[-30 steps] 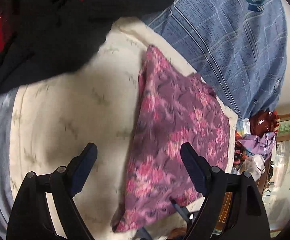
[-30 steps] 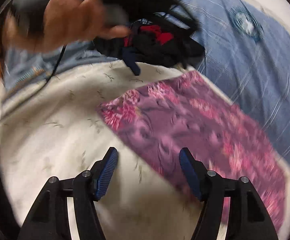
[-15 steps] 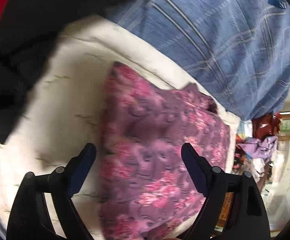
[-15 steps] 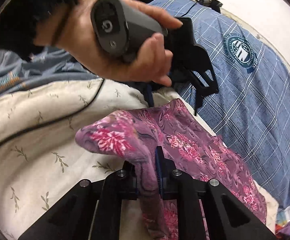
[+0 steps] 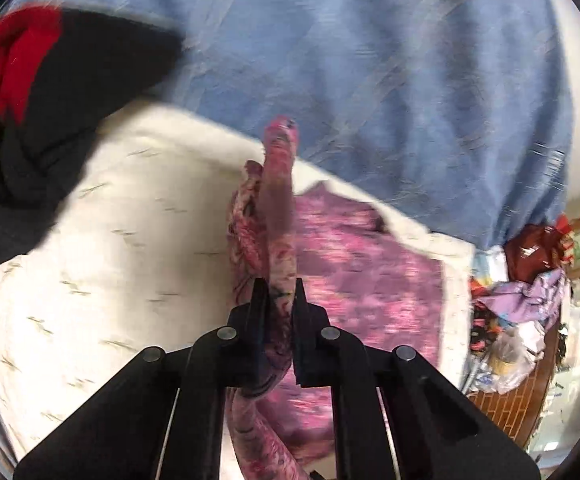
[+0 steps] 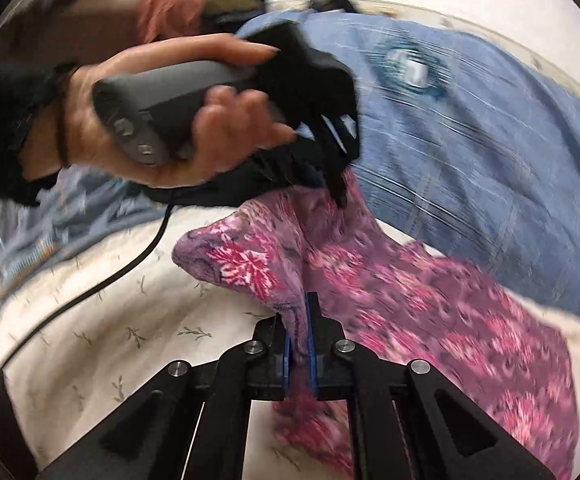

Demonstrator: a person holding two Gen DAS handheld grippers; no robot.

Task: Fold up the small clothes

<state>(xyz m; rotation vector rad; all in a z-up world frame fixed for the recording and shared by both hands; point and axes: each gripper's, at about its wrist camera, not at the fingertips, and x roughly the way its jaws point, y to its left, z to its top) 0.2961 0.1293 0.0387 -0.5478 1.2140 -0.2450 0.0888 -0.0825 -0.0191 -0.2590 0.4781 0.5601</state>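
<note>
1. Left wrist view: the left gripper (image 5: pixel 277 292) has its fingers (image 5: pixel 258 300) closing, all but together, with a bunched fold of the purple floral garment (image 5: pixel 354 272) pinched between them. The fold stands up beyond the fingertips and a twisted tail of it hangs down below them.
2. The rest of the garment lies to the right of the fingers on the cream leaf-print sheet (image 5: pixel 129 232). Beyond the fingertips is a blue plaid cloth (image 5: pixel 390 80); far to the upper left sits a black and red clothes heap (image 5: pixel 41 92). At the right edge is a loose clutter of clothes and bags (image 5: pixel 518 296); no container with contents can be made out in the blur.
3. Half a second earlier these fingers stood wide apart over the flat garment; now they are nearly closed on it and its edge is lifted off the sheet.
4. Right wrist view: the right gripper (image 6: pixel 298 332) has its blue-padded fingers (image 6: pixel 312 328) pressed onto another fold of the same garment (image 6: pixel 430 300), which rises in a floppy corner to the left of the fingertips and trails off to the right.
5. Ahead of the fingers, the person's left hand (image 6: pixel 161 120) grips the grey handle; that gripper's tip touches the garment's far raised edge. A black cable (image 6: pixel 137 256) crosses the sheet to the left.
6. A second ago the right fingers were open above the flat garment; half a second ago they had already clamped it.
</note>
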